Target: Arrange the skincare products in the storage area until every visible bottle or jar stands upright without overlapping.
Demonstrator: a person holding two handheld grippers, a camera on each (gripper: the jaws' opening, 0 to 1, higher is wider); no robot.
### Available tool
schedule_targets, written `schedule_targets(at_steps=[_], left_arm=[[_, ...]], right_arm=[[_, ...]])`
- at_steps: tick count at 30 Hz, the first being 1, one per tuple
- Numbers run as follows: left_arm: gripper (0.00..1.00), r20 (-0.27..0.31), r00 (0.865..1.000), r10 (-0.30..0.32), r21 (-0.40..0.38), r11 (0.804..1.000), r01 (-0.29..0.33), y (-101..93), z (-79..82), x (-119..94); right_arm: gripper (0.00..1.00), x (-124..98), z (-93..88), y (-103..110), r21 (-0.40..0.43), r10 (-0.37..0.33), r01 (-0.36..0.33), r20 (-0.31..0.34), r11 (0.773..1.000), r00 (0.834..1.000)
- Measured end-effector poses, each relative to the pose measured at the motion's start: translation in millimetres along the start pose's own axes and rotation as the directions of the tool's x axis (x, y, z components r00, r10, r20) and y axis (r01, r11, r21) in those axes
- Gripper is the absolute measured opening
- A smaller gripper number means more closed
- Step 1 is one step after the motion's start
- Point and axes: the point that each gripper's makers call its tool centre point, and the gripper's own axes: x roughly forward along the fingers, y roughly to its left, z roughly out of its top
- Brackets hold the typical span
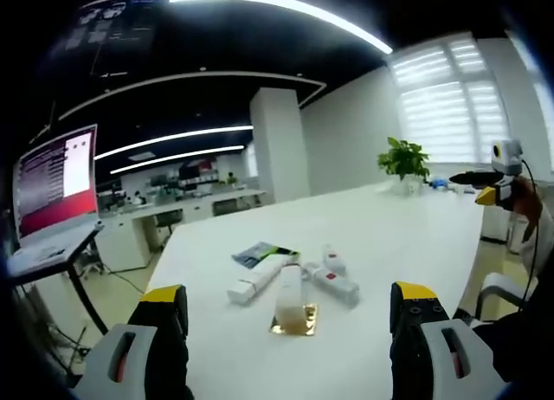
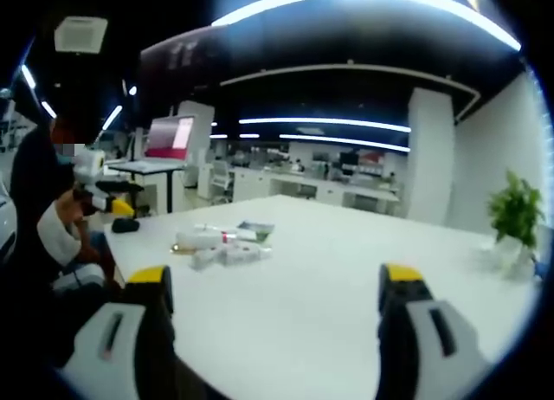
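both grippers — left (image 1: 290, 331), right (image 2: 275, 318) — gape wide, holding nothing. one upright bottle (image 1: 290, 294) at 12 o'clock; three tubes (image 1: 256, 279) lying flat, one packet (image 1: 260, 252) — white table (image 1: 407, 235), office, one potted plant (image 1: 404, 162).

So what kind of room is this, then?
Probably an open-plan office or lab: a long white table with skincare products, rows of desks, a monitor, strip ceiling lights, window blinds.

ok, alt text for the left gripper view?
A cluster of skincare products sits on a white table: white tubes lying flat, one clear bottle upright on a gold tile. The left gripper frames them, open and empty.
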Motion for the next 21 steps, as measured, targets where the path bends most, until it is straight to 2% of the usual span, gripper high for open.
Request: schedule_targets(at_steps=[11,21], left_arm=[[0.99,-0.001,1.0,-0.005,-0.009,1.0,0.005,0.9,-2.2,2.9],[0.99,-0.011,1.0,-0.028,-0.017,0.999,0.028,-4.9,-10.2,12.5]], right_arm=[[0.99,11.1,-3.7,8.8,0.004,0.028,-0.028,-0.012,1.0,1.0],[0.98,24.3,-8.3,25.3,0.007,0.078,-0.078,-0.026,0.997,0.997]])
